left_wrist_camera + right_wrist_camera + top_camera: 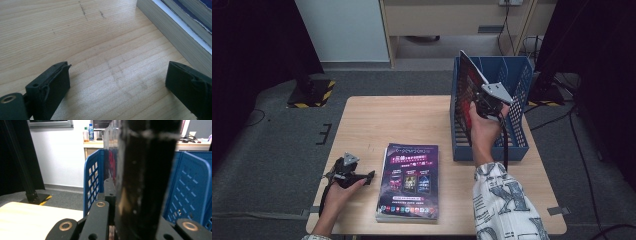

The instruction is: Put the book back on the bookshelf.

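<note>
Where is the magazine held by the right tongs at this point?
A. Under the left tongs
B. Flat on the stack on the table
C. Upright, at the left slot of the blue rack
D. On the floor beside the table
C: the right tongs grip a magazine on edge, standing upright at the left end of the blue rack, while the stack lies flat on the table.
</note>
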